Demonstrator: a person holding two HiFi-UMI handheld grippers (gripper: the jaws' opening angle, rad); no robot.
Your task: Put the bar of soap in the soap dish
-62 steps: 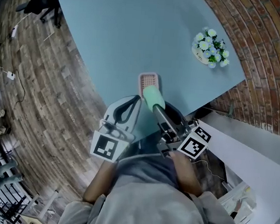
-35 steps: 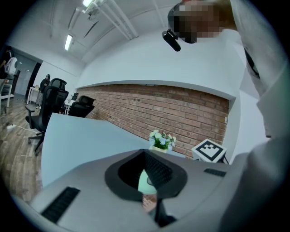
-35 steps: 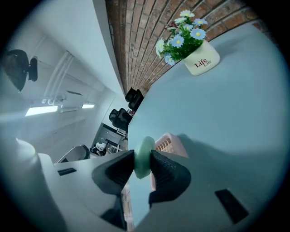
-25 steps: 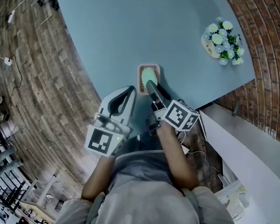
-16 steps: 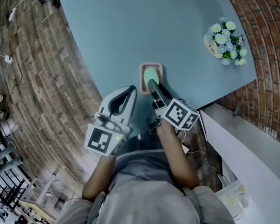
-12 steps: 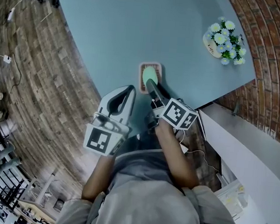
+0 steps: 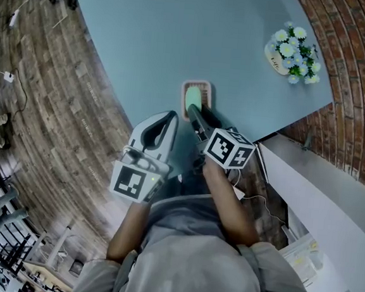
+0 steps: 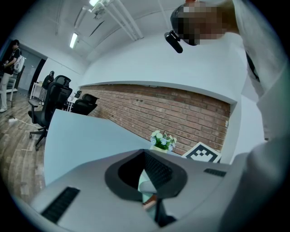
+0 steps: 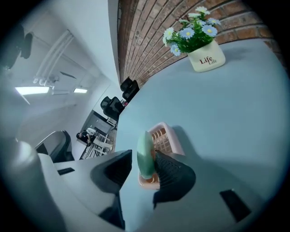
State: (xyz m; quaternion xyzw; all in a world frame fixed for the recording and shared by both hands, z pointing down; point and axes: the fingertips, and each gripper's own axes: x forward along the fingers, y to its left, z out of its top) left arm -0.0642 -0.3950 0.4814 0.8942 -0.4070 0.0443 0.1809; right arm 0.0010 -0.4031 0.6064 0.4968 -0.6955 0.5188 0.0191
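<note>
A pale green bar of soap [image 7: 193,98] stands on edge in the pink slatted soap dish [image 7: 196,85] near the table's front edge. My right gripper [image 7: 192,109] reaches over the dish's near end, its jaws opening. In the right gripper view the soap [image 9: 145,154] leans on the right pad, a gap shows at the left pad, and its lower edge rests in the dish [image 9: 168,136]. My left gripper [image 7: 170,117] hovers shut and empty just left of the dish. Through the left gripper [image 8: 154,204] I glimpse the soap [image 8: 146,186].
A small white pot of flowers [image 7: 290,56] stands at the blue table's [image 7: 167,33] far right corner, also as the pot [image 9: 200,47]. The table's edges drop to wooden floor at left and brick at right. Office chairs stand far off.
The right gripper's jaws have spread apart from the soap and its marker cube has rolled slightly. The soap now rests in the dish. The left gripper has kept still.
</note>
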